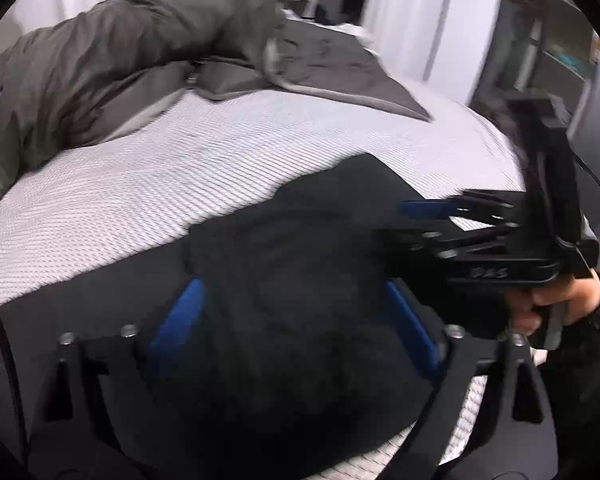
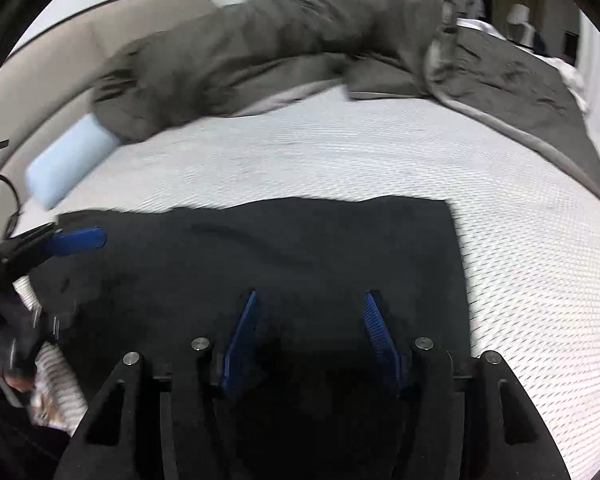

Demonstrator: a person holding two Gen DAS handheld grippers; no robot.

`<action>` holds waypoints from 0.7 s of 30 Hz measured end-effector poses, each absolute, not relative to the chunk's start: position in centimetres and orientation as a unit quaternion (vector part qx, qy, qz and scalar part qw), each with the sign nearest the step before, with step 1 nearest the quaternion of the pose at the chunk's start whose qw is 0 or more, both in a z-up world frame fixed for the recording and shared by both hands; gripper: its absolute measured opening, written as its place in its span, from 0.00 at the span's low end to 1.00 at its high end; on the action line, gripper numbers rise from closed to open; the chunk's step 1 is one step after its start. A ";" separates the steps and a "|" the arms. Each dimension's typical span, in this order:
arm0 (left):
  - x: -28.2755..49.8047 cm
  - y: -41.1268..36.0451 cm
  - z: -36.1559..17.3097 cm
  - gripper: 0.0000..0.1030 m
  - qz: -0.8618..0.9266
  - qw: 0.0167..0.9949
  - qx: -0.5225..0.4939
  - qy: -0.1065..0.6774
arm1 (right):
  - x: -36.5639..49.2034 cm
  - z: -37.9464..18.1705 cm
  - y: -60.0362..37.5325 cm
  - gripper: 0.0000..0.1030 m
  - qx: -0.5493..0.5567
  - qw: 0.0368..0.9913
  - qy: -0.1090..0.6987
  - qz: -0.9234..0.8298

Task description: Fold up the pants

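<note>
Black pants [image 2: 284,264] are laid flat, folded into a rough rectangle, on the white textured mattress [image 2: 520,264]. Left gripper [image 1: 296,320] is held above them, jaws spread wide, nothing clamped. Right gripper [image 2: 314,332] is also poised over the pants, jaws parted, nothing pinched. Beyond the pants, an olive-grey duvet [image 2: 260,40] is bunched; a pale blue pillow [image 2: 68,164] is seen beside it.

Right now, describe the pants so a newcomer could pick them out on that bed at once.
Start at the bed with the white textured cover; an olive-grey duvet is bunched along its far side. On the near part lie the pants, a flat, folded dark slab with a square corner. They are the only black cloth there, nearly black against the white cover, much darker than the duvet and the pale blue pillow.
</note>
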State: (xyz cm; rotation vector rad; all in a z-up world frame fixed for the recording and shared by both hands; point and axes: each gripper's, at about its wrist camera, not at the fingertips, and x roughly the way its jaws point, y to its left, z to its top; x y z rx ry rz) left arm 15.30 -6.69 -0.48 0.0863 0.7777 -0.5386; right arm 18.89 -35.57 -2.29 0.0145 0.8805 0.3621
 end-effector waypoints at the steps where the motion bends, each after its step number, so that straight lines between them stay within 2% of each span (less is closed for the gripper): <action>1: 14.9 -7.5 -1.6 0.88 -0.258 0.881 0.062 0.392 | 18.2 -2.8 -34.6 0.54 0.009 0.882 0.431 0.189; 4: 14.5 -7.9 -4.4 0.84 -0.233 0.868 0.098 0.428 | 17.4 -5.3 -32.5 0.54 -0.025 0.866 0.460 0.195; 7: 12.8 -6.1 -5.9 0.85 -0.225 0.866 0.080 0.440 | 16.5 -6.3 -32.8 0.54 -0.074 0.869 0.457 0.175; 11: 10.9 -3.9 -5.8 0.86 -0.205 0.878 0.034 0.431 | 14.3 -5.7 -36.9 0.55 -0.068 0.882 0.450 0.125; 15: 9.5 -3.8 -4.7 0.87 -0.199 0.892 0.019 0.406 | 13.2 -4.5 -36.9 0.56 -0.004 0.887 0.434 0.160; 19: 9.4 -4.4 -6.4 0.88 -0.178 0.884 0.037 0.430 | 11.9 -5.5 -32.2 0.63 -0.100 0.875 0.431 0.194; 21: 9.1 -3.9 -6.1 0.88 -0.174 0.888 0.023 0.426 | 12.0 -6.6 -32.1 0.71 -0.123 0.873 0.437 0.175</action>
